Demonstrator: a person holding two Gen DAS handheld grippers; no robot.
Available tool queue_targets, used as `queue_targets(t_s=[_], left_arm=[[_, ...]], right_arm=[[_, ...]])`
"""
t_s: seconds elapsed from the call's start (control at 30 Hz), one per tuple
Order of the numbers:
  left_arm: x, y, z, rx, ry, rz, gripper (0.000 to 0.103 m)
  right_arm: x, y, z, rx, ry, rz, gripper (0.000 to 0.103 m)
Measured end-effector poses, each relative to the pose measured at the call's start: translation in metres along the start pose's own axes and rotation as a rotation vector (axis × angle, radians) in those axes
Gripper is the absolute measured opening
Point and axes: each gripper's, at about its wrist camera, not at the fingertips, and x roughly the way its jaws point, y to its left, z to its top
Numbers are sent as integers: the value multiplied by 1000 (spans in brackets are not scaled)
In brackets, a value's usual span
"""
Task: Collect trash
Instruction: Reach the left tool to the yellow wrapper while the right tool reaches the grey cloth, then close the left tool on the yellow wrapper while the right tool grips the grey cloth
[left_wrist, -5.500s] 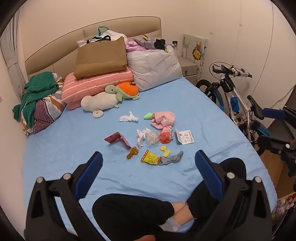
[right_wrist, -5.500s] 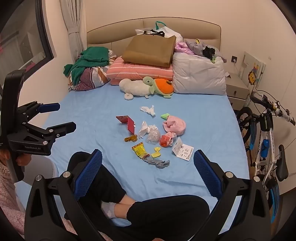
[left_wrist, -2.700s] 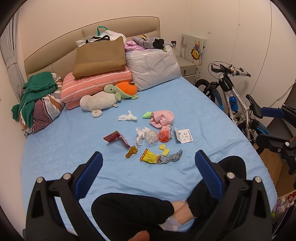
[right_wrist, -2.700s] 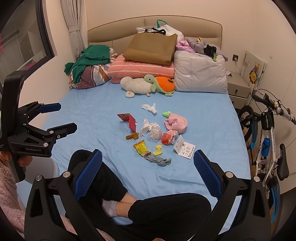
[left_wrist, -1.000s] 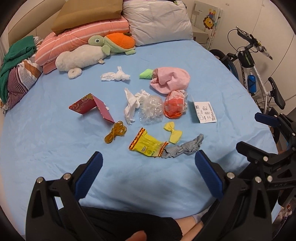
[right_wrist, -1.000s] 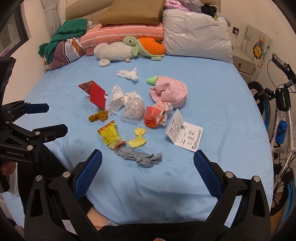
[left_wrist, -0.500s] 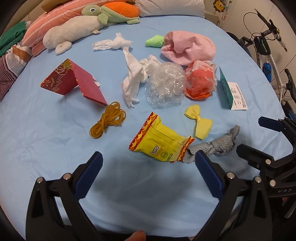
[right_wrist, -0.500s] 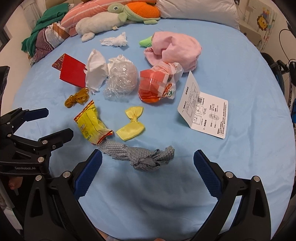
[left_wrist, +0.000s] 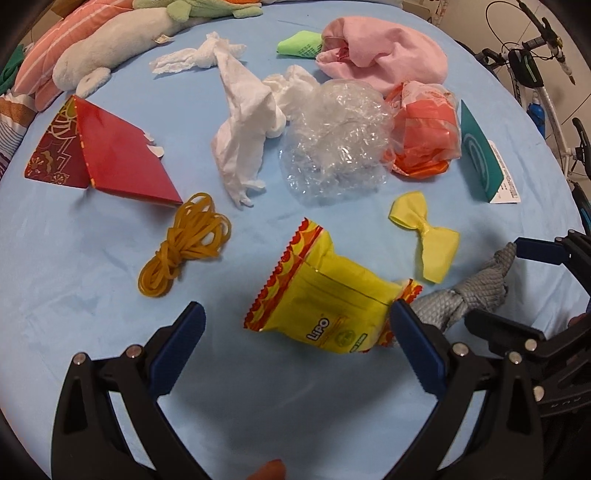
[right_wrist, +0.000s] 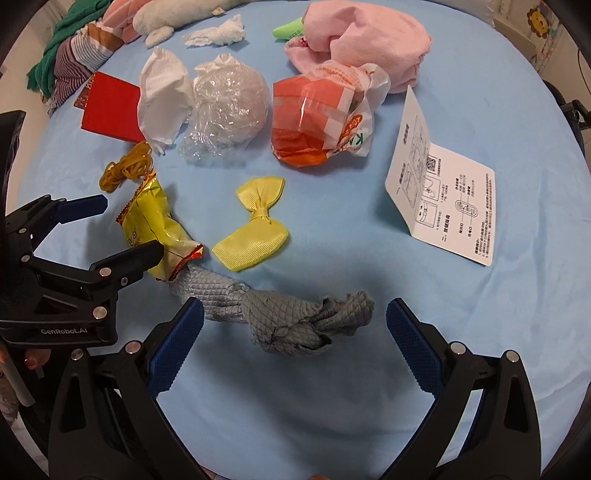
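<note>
Left wrist view, left to right. At upper left a folded red paper envelope (left_wrist: 110, 158) stands tent-wise on the light blue bedsheet (left_wrist: 74, 258); just below and right of it lies a tangle of amber rubber bands (left_wrist: 184, 243). At upper centre are a crumpled white tissue (left_wrist: 243, 136) and a clear crumpled plastic film ball (left_wrist: 336, 147), touching. At lower centre the yellow crinkled snack wrapper with red serrated ends (left_wrist: 328, 299) lies just ahead of the left gripper (left_wrist: 295, 332), whose blue-padded fingers are spread wide and hold nothing. The wrapper's long axis runs from upper left to lower right, slantwise to the gap between the fingers; its right end reaches the right-hand finger pad, though whether they touch cannot be told. At right lie a small yellow ribbon bow (left_wrist: 424, 236) and an orange-and-white plastic bag (left_wrist: 424, 136).

Right wrist view, left to right. The left gripper enters at left edge, straddling the wrapper's near end. At lower centre a knotted grey quilted cloth (right_wrist: 280, 310) lies crosswise, its long axis left to right, between the tips of the right gripper (right_wrist: 295, 332), whose fingers are likewise wide apart and empty. A white printed instruction leaflet (right_wrist: 447, 199) stands folded at right.

The left gripper is the nearer to the wrapper, the right to the cloth; the wrapper is probably the first trash pick.
</note>
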Motion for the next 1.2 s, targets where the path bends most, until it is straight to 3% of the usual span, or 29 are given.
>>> queue_targets(t_s=[0.1, 0.17, 0.23, 0.27, 0.3, 0.37, 0.43, 0.53, 0.57, 0.6, 0.63, 0.93, 1.2], left_arm=[[9, 0, 0, 6, 26, -22, 99], [14, -2, -1, 21, 30, -19, 97], [16, -7, -3, 42, 28, -9, 91], [17, -9, -4, 55, 26, -4, 77], [17, -12, -4, 73, 17, 3, 72], [15, -17, -7, 91, 5, -5, 63], [14, -21, -9, 93, 1, -5, 61], [14, -22, -9, 93, -3, -26, 50], [14, -26, -7, 91, -3, -38, 44], [14, -29, -7, 90, -4, -50, 30], [14, -31, -6, 90, -4, -60, 27], [2, -21, -14, 74, -15, -85, 26], [-21, -13, -12, 63, -82, -68, 26]], right_arm=[[8, 2, 1, -12, 23, -5, 93], [13, 5, 1, -28, 44, -4, 73], [19, 9, 0, -49, 72, -16, 61], [22, 12, 0, -60, 75, -30, 59], [22, 14, 0, -73, 72, -40, 57], [22, 19, -1, -99, 64, -49, 48], [23, 22, -1, -110, 59, -49, 44], [24, 23, -4, -115, 58, -39, 38], [24, 22, -4, -115, 56, -35, 37], [22, 21, -4, -115, 56, -34, 37], [21, 23, -4, -115, 56, -33, 36], [6, 16, 6, -101, 22, -10, 34], [-32, 8, 10, -101, -34, -5, 34]])
